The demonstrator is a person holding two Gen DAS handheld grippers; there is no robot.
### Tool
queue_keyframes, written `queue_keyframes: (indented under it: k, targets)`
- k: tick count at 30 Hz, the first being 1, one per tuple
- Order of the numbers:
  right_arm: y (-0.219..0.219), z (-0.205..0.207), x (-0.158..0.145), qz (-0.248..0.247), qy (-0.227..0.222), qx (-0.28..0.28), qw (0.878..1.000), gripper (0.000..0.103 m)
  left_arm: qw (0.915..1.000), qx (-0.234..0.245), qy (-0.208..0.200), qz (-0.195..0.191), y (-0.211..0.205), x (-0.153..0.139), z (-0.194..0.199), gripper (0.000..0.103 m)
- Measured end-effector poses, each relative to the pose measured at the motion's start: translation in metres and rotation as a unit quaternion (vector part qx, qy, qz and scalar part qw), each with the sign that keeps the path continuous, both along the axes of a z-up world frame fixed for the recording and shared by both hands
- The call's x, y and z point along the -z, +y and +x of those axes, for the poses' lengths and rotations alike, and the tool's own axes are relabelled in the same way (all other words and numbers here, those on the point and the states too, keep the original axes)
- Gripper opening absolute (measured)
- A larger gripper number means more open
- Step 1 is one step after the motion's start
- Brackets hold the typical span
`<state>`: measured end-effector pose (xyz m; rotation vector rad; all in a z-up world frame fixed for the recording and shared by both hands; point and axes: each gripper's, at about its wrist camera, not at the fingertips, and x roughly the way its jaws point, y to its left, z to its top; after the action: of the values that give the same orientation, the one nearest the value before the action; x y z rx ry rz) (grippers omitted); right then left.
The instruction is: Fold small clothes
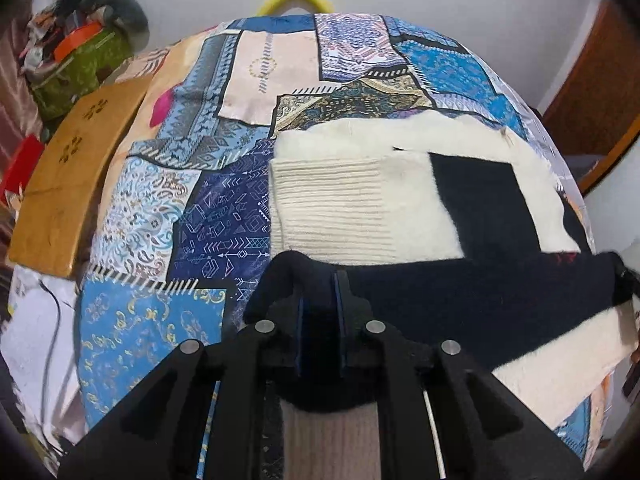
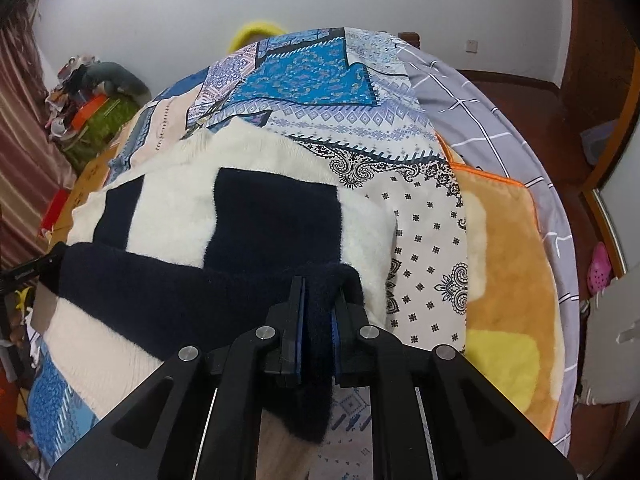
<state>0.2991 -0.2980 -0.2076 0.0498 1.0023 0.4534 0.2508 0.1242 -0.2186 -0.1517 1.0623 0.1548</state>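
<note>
The patchwork bedspread [image 1: 168, 208] covers the bed, and on it lies the cream-and-navy sweater [image 1: 360, 208], its far part flat, its near navy hem lifted toward the cameras. This looks like the fold in progress — the bottom edge raised, ready to go over the body. On the sweater's near edge, the left gripper [image 1: 320, 292] is clamped narrow on one hem corner, the right gripper [image 2: 318, 300] likewise pinching the other, navy knit bunched between its pads. Next, I judge, both must carry the hem evenly across the sweater — level, taut — then release.
</note>
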Motion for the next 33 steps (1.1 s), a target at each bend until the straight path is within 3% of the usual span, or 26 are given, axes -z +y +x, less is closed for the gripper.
queue_keyframes:
  k: [4, 7, 9, 13, 15, 21, 29, 31, 33]
  targets:
    - [0.000, -0.007, -0.009, -0.010, 0.000, -0.008, 1.000, 0.014, 0.9992, 0.023, 0.006, 0.031, -0.009, -0.006, -0.004, 0.016]
    - [0.000, -0.017, -0.017, -0.017, -0.008, -0.014, 1.000, 0.027, 0.9988, 0.031, 0.008, 0.039, -0.012, -0.010, -0.009, 0.023]
    - [0.000, -0.025, -0.021, -0.022, -0.017, -0.015, 1.000, 0.045, 0.9989, 0.030, 0.006, 0.034, -0.013, -0.015, -0.015, 0.033]
    - [-0.002, -0.040, -0.029, -0.027, -0.027, -0.020, 0.999, 0.064, 0.9987, 0.026, -0.003, 0.043, -0.013, -0.026, -0.027, 0.071]
    - [-0.006, -0.048, -0.031, -0.024, -0.028, -0.015, 0.999, 0.073, 0.9983, 0.027, -0.010, 0.050, -0.013, -0.031, -0.035, 0.076]
    - [-0.016, -0.067, -0.022, 0.000, 0.001, -0.006, 1.000, 0.075, 0.9992, 0.023, 0.010, 0.032, -0.006, -0.025, -0.056, 0.080]
    - [-0.015, -0.085, 0.012, 0.012, 0.051, -0.020, 0.998, 0.075, 0.9978, 0.028, 0.059, -0.015, -0.008, 0.013, -0.081, 0.080]
    - [-0.014, -0.087, 0.015, 0.024, 0.057, -0.023, 0.998, 0.074, 0.9979, 0.017, 0.054, -0.032, -0.004, 0.016, -0.084, 0.080]
    - [-0.013, -0.088, 0.015, 0.034, 0.057, -0.027, 0.997, 0.061, 0.9962, -0.002, 0.056, -0.067, 0.005, 0.019, -0.083, 0.080]
